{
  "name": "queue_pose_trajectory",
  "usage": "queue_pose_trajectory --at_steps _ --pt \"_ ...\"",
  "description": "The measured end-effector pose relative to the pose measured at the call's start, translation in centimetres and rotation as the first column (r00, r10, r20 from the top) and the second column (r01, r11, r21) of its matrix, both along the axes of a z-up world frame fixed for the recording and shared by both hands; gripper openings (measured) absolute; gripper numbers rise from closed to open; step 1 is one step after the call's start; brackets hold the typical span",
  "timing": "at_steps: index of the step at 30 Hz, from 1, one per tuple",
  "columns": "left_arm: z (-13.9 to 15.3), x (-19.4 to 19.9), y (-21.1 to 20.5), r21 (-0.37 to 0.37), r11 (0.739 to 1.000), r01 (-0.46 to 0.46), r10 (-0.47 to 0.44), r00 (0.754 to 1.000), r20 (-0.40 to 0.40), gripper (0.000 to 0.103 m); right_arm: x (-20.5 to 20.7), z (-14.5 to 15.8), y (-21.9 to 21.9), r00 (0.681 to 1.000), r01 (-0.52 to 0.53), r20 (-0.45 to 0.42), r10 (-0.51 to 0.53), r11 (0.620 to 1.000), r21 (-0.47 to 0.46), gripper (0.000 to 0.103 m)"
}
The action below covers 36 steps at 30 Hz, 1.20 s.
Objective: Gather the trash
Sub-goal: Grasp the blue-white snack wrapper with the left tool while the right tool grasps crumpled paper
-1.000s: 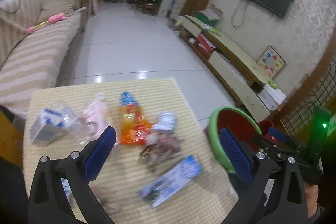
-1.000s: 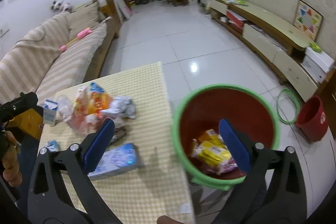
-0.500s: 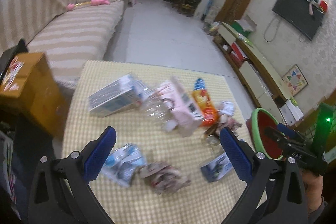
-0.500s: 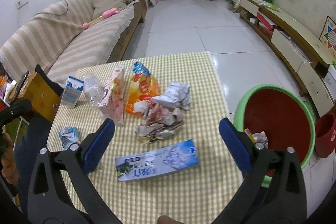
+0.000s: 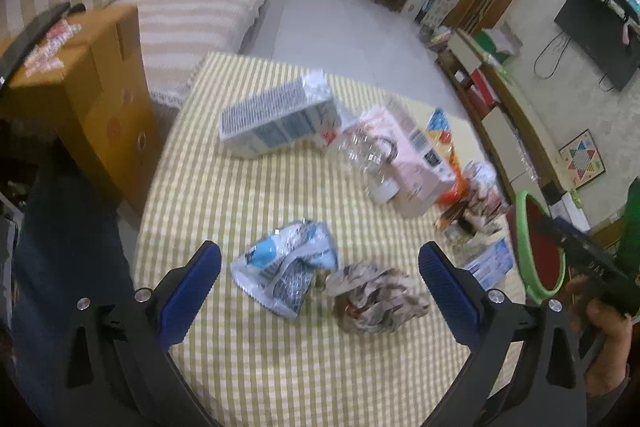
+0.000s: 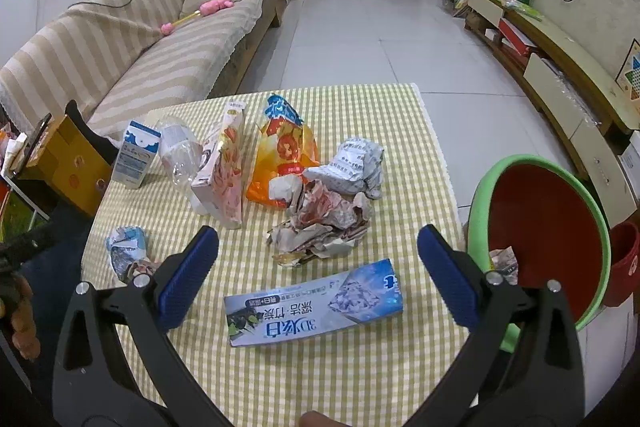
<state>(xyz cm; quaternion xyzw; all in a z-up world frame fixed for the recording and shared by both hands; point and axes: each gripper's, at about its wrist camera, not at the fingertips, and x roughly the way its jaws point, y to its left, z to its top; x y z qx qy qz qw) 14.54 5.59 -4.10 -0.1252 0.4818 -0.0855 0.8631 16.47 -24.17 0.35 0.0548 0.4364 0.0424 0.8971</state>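
Desk (image 6: pixel 400 367) covered in yellow-and-white checked cloth, trash scattered across it.

Left tongs (image 5: pixel 320 281) spread wide, empty, blue-padded fingers (image 5: pixel 192 291) hanging above the near left part of the desk. Directly between them: crumpled blue-and-white foil wrapper (image 5: pixel 286 273), touching a crumpled ball of brown-and-white printed paper (image 5: pixel 378 299) on its right.

Right tongs (image 6: pixel 318 273) likewise spread wide, gripping nothing. Below them, near the front edge: flat blue toothpaste carton with white lettering (image 6: pixel 314 309), lying on its side.

Further back, seen from the right wrist, left to right:
- small blue-and-white milk carton (image 6: pixel 136 155), upright;
- clear crushed plastic bottle (image 6: pixel 180 151), beside the carton;
- pink-and-white rectangular box (image 6: pixel 222 175), standing on edge against the bottle;
- orange snack bag with blue top (image 6: pixel 286 155), just beside the box;
- crumpled white printed paper wad (image 6: pixel 352 167), touching the bag;
- crumpled reddish-grey paper heap (image 6: pixel 320 223), in front of the wad and bag.

Round bin with green rim and red inside (image 6: pixel 552 227) off the right edge of the desk, tilted toward the camera; some crumpled trash visible at its lower lip.

Brown cardboard box (image 5: pixel 88 83) beside the left edge of the desk. Striped beige sofa (image 6: pixel 132 47) behind.
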Motion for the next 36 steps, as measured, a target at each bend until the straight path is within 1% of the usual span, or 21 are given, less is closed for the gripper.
queue_pose_trajectory --at_steps 3,8,10,12,16,19,21,24,25,27,29,30,32,33,34,35,36 --pt "-1.9 0.4 -0.4 0.037 0.999 0.013 -0.012 0.999 -0.045 0.095 0.4 -0.6 0.1 1.000 -0.007 -0.014 0.007 1.000 -0.010 0.098" --pt "-4.7 1.5 -0.5 0.068 0.997 0.040 -0.032 0.993 -0.114 0.095 1.7 -1.7 0.4 0.999 -0.014 -0.038 0.013 1.000 -0.020 0.098" --pt "-5.5 2.0 -0.6 0.071 0.996 0.060 -0.050 0.989 -0.137 0.095 2.3 -2.3 0.6 0.999 -0.018 -0.050 0.017 1.000 -0.025 0.098" --pt "-5.7 2.4 -0.8 0.079 0.994 0.078 -0.066 0.987 -0.147 0.094 2.8 -2.8 0.9 0.998 -0.023 -0.058 0.021 0.999 -0.030 0.098" --pt "-6.7 3.3 -1.4 0.110 0.987 0.116 -0.096 0.981 -0.167 0.092 3.8 -3.9 1.6 0.997 -0.031 -0.073 0.028 0.999 -0.042 0.098" --pt "-7.3 3.8 -1.5 0.120 0.986 0.119 -0.096 0.979 -0.181 0.083 4.6 -4.5 1.8 0.997 -0.027 -0.079 0.023 0.998 -0.049 0.098" --pt "-7.7 4.1 -1.6 0.132 0.983 0.126 -0.099 0.976 -0.193 0.074 5.1 -4.8 1.8 0.996 -0.027 -0.087 0.023 0.998 -0.052 0.098" --pt "-8.3 4.2 -1.8 0.153 0.978 0.140 -0.107 0.973 -0.205 0.065 5.8 -5.4 2.0 0.995 -0.029 -0.099 0.022 0.997 -0.066 0.096" --pt "-8.3 4.2 -1.9 0.155 0.978 0.142 -0.109 0.972 -0.207 0.066 6.0 -5.5 1.9 0.995 -0.029 -0.102 0.022 0.997 -0.066 0.093" --pt "-8.2 4.2 -1.7 0.150 0.978 0.143 -0.112 0.973 -0.200 0.061 6.2 -5.8 1.8 0.994 -0.028 -0.107 0.021 0.998 -0.063 0.083" --pt "-8.0 4.1 -1.6 0.152 0.978 0.142 -0.112 0.975 -0.192 0.056 6.3 -6.1 1.5 0.993 -0.025 -0.120 0.019 0.999 -0.046 0.063" --pt "-7.8 3.9 -1.4 0.149 0.979 0.141 -0.112 0.976 -0.187 0.054 6.3 -6.2 1.3 0.993 -0.022 -0.121 0.016 0.999 -0.046 0.058" --pt "-7.6 3.9 -1.2 0.148 0.979 0.141 -0.114 0.977 -0.178 0.050 6.0 -6.0 1.1 0.993 -0.026 -0.116 0.022 0.999 -0.033 0.045" --pt "-7.4 3.8 -1.2 0.147 0.979 0.141 -0.115 0.978 -0.173 0.045 5.9 -5.9 1.0 0.993 -0.028 -0.112 0.025 0.999 -0.026 0.042" --pt "-7.3 3.6 -1.0 0.147 0.979 0.142 -0.116 0.979 -0.168 0.043 5.8 -5.8 0.9 0.994 -0.030 -0.108 0.028 0.999 -0.021 0.036" --pt "-7.0 3.5 -1.1 0.151 0.979 0.140 -0.115 0.980 -0.162 0.042 5.6 -5.6 0.8 0.994 -0.033 -0.103 0.031 0.999 -0.016 0.032" --pt "-6.6 3.4 -1.2 0.157 0.978 0.138 -0.113 0.981 -0.157 0.041 5.5 -5.4 0.7 0.995 -0.034 -0.099 0.032 0.999 -0.011 0.031"
